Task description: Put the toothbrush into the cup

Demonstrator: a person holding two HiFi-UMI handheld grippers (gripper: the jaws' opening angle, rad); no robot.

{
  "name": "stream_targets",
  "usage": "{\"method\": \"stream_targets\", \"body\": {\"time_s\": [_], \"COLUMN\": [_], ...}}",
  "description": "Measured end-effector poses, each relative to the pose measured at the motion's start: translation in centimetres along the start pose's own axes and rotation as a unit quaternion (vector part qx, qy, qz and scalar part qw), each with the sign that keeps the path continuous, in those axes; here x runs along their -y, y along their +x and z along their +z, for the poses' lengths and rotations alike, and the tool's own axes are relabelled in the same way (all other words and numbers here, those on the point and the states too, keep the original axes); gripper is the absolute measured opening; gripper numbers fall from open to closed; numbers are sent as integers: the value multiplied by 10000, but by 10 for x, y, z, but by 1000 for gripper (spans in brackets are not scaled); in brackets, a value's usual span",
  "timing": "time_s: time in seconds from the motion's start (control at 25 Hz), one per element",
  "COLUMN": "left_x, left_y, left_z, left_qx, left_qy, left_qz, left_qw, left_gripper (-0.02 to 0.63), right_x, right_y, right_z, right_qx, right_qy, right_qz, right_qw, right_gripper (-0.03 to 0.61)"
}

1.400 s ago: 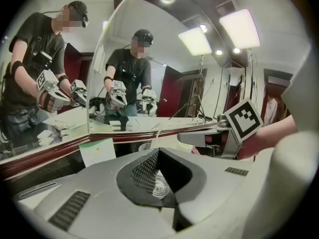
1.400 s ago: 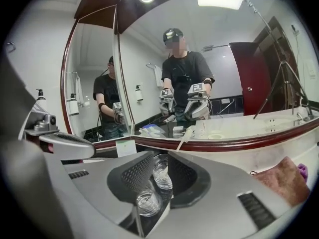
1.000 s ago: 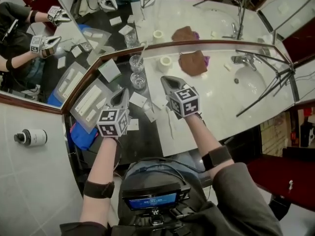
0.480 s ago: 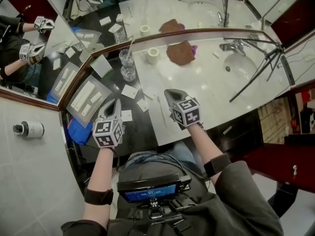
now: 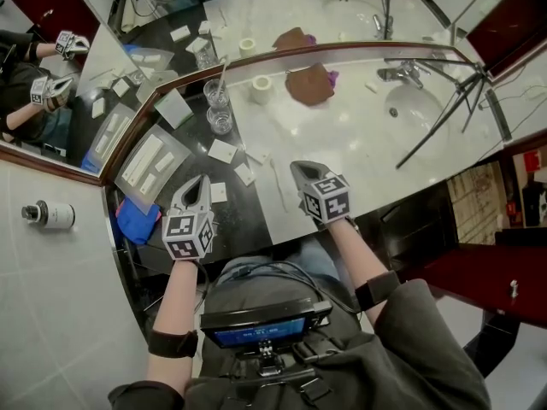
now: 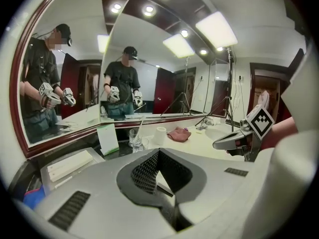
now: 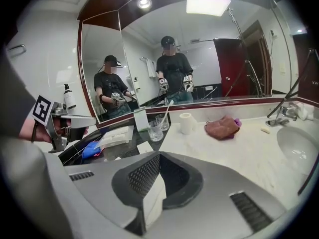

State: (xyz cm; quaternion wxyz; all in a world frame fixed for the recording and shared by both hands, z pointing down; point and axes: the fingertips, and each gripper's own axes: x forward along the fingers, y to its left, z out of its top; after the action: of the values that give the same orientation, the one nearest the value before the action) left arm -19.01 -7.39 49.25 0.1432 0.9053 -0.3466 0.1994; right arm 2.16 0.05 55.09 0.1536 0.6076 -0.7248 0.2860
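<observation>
Bench (image 5: 342, 156): pale marble on the right, a dark polished section on the left, backed by an angled mirror. Left gripper (image 5: 202, 181): over the dark section, jaws clenched with nothing between them, cube bearing black-and-white square markers. Right gripper (image 5: 299, 168): over the marble's near edge, jaws likewise clenched and empty. Toothbrush (image 7: 167, 108): slim, white, standing tilted in the rear glass (image 5: 215, 96), at 12 o'clock from the left gripper and well apart from both grippers. Front glass (image 5: 220, 120): clear, just beside the rear glass. Standing card (image 5: 178, 108): white with a green edge, at 9 o'clock from the glasses, print too small to read. White roll (image 5: 259, 88): upright, at 2 o'clock from the glasses. Brown cloth (image 5: 308, 84): crumpled, at 3 o'clock from the roll, something purple at its right edge. Basin (image 5: 423, 114) and tap (image 5: 400, 72): at 2 o'clock from the right gripper, crossed by black tripod legs (image 5: 444, 118). Clear tray (image 5: 179, 154): holds white packets, at 11 o'clock from the left gripper. Blue cloth (image 5: 137, 220): at 9 o'clock from the left gripper. Thin white strip (image 5: 278, 186): flat on the marble between the grippers. Wall bottle (image 5: 47, 214): white, black cap, label unreadable.
</observation>
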Motion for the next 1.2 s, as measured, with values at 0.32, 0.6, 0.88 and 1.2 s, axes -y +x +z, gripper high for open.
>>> {"method": "stream_targets", "body": {"time_s": [0.32, 0.6, 0.88, 1.2], "left_x": [5, 4, 4, 7], "left_y": [-4, 2, 14, 29], "left_z": [-10, -17, -34, -52], "left_qx": [37, -10, -104, -269], "left_qy": [34, -25, -219, -438], "left_qz": [7, -65, -236, -456], "left_qw": [10000, 10000, 9994, 9976], "left_gripper": [2, 2, 2, 2], "right_x": [-4, -18, -22, -5], "right_y": [-2, 23, 57, 83], "right_z": [-18, -61, -99, -110], "right_qx": [-198, -1168, -2163, -2647], "right_qy": [5, -223, -169, -153], "right_qz": [-33, -81, -302, -615], "right_qw": [9998, 9929, 9757, 9622], "right_gripper": [6, 29, 144, 155]}}
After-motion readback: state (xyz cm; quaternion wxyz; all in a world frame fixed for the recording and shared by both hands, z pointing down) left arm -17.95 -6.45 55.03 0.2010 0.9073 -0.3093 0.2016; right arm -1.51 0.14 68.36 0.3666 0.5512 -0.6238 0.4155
